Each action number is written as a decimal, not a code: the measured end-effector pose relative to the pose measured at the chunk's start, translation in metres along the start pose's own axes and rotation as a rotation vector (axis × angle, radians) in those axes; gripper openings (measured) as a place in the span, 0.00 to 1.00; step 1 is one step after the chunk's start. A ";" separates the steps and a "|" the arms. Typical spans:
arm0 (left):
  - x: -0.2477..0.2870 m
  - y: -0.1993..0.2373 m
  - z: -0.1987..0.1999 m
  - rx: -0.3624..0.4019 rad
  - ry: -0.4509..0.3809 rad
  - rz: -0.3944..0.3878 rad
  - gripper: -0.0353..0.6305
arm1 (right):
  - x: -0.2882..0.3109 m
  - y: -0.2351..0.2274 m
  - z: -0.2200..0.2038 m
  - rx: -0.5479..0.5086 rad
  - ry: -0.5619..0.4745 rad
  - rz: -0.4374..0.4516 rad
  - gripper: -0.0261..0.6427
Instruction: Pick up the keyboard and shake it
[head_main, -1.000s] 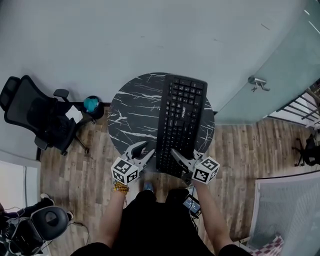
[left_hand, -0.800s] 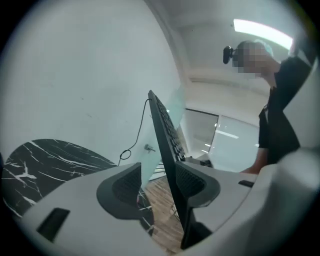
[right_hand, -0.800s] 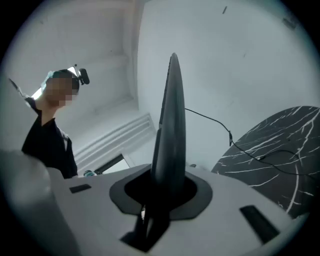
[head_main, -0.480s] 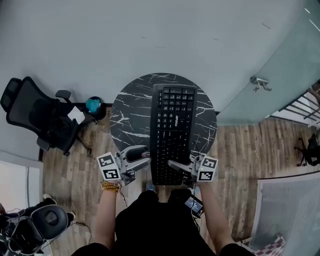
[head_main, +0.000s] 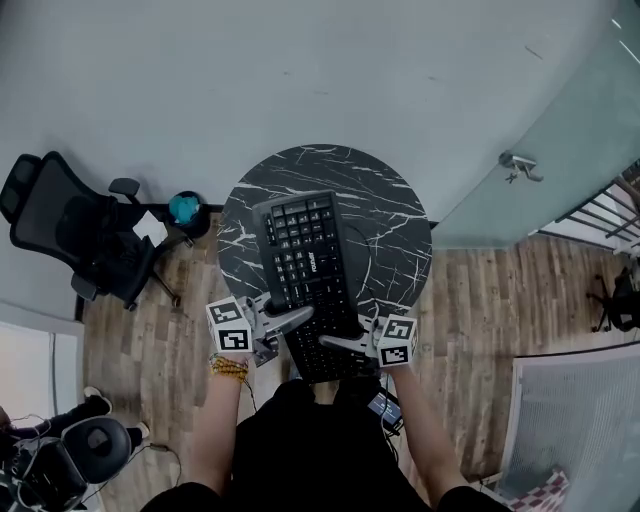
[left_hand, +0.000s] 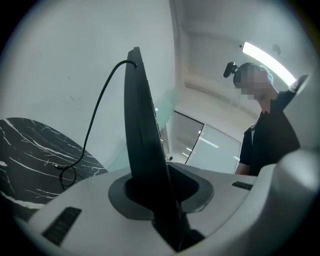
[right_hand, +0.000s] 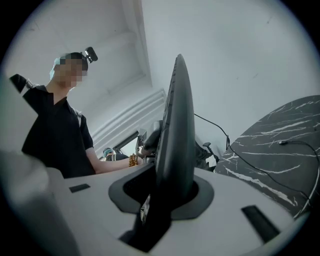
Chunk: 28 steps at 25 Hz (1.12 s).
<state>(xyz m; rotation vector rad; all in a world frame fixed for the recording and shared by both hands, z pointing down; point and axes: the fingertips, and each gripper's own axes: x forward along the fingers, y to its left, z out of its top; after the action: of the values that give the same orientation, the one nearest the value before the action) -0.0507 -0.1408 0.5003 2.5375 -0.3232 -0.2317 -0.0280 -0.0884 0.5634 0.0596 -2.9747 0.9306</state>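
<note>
Black keyboard (head_main: 305, 272), white-veined black table (head_main: 392, 218)

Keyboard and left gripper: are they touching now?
Touching. In the left gripper view the keyboard stands edge-on between the closing jaws of the left gripper, pressed by both.

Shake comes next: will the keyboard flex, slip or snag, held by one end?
The keyboard looks rigid: its edge runs straight in both gripper views, so little flex likely. Held only at its near end, it may lever and slip. Its trailing cable could snag.
</note>
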 end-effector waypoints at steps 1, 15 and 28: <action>0.000 0.002 -0.001 0.010 0.008 0.018 0.20 | -0.001 -0.002 -0.001 -0.015 -0.005 -0.010 0.20; -0.001 0.008 0.052 0.919 0.200 0.717 0.16 | -0.114 -0.097 0.001 -0.158 -0.167 -0.838 0.32; -0.012 0.039 -0.050 1.592 0.689 0.783 0.16 | -0.127 -0.061 0.010 -0.266 -0.220 -0.870 0.27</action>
<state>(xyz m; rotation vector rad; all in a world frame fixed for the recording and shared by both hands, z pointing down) -0.0572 -0.1435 0.5646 3.2025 -1.5991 1.7881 0.1009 -0.1409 0.5858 1.3734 -2.7102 0.4207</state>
